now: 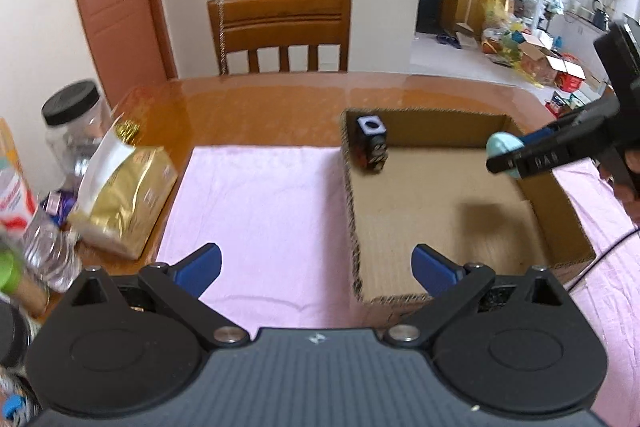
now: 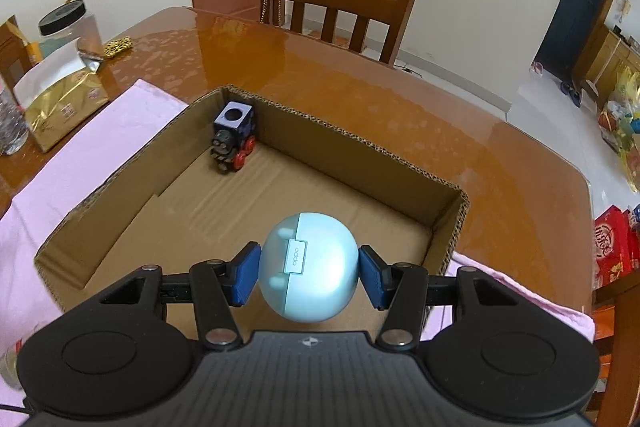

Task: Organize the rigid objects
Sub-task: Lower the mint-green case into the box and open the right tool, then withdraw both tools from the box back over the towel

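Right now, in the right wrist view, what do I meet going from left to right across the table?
Clear jar → gold bag → pink cloth → toy train → light blue earbud case, which the right tongs grip above the cardboard box.

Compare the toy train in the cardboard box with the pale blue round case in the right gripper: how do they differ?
The toy train is dark with red wheels and a boxy top; the case is pale blue, smooth and round. The toy train rests on the floor of the cardboard box, in its far corner; the case hangs above the box, clamped in the right gripper. Both are small, rigid objects.
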Available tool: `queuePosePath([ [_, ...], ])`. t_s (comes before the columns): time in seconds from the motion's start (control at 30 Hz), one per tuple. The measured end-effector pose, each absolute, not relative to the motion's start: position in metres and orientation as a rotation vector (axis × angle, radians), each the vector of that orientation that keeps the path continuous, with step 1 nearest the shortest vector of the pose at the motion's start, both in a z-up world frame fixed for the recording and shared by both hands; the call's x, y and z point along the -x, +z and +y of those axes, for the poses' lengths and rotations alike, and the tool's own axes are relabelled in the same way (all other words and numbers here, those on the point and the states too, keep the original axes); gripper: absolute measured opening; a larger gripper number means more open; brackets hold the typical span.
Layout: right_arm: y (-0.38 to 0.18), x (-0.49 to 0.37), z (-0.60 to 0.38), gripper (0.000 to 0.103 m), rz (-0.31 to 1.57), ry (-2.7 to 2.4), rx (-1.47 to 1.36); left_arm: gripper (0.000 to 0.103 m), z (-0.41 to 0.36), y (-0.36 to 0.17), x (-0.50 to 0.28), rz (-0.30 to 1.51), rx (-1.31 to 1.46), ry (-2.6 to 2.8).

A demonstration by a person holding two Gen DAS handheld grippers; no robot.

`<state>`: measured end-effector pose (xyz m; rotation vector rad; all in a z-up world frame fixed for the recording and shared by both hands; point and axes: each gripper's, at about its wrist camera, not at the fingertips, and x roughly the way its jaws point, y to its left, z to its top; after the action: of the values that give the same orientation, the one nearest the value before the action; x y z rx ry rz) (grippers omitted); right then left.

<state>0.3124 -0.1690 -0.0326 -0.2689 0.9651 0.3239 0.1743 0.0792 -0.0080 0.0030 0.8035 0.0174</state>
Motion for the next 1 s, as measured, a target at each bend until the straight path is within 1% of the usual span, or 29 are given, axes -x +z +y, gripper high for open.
queuePosePath([
  [0.03, -0.034, -0.316, -0.168, 0.059, 0.961, 0.315, 0.265, 0.101, 0.082, -0.01, -0.171, 0.808, 0.001, 0.026],
  [0.07, -0.034, -0.32, -0.167, 0.062, 0.954, 0.309, 0.263, 0.101, 0.083, -0.012, -0.169, 0.813, 0.003, 0.034],
  [0.1, -0.034, -0.323, -0.166, 0.073, 0.949, 0.307, 0.261, 0.101, 0.084, -0.013, -0.168, 0.818, 0.004, 0.043],
  [0.13, -0.033, -0.325, -0.165, 0.079, 0.944, 0.302, 0.26, 0.101, 0.085, -0.014, -0.168, 0.821, 0.006, 0.05],
  [0.17, -0.031, -0.326, -0.164, 0.091, 0.931, 0.297, 0.26, 0.101, 0.086, -0.014, -0.167, 0.822, 0.012, 0.056],
  [0.2, -0.029, -0.325, -0.163, 0.098, 0.913, 0.294, 0.26, 0.101, 0.088, -0.015, -0.166, 0.821, 0.016, 0.059],
  [0.27, -0.024, -0.323, -0.162, 0.102, 0.895, 0.297, 0.259, 0.101, 0.09, -0.015, -0.163, 0.82, 0.025, 0.063],
  [0.63, -0.014, -0.289, -0.16, 0.103, 0.903, 0.289, 0.257, 0.101, 0.086, -0.021, -0.15, 0.821, 0.027, 0.041],
  [1.0, -0.013, -0.214, -0.163, 0.103, 0.91, 0.249, 0.245, 0.101, 0.076, -0.029, -0.13, 0.829, -0.014, 0.002],
])
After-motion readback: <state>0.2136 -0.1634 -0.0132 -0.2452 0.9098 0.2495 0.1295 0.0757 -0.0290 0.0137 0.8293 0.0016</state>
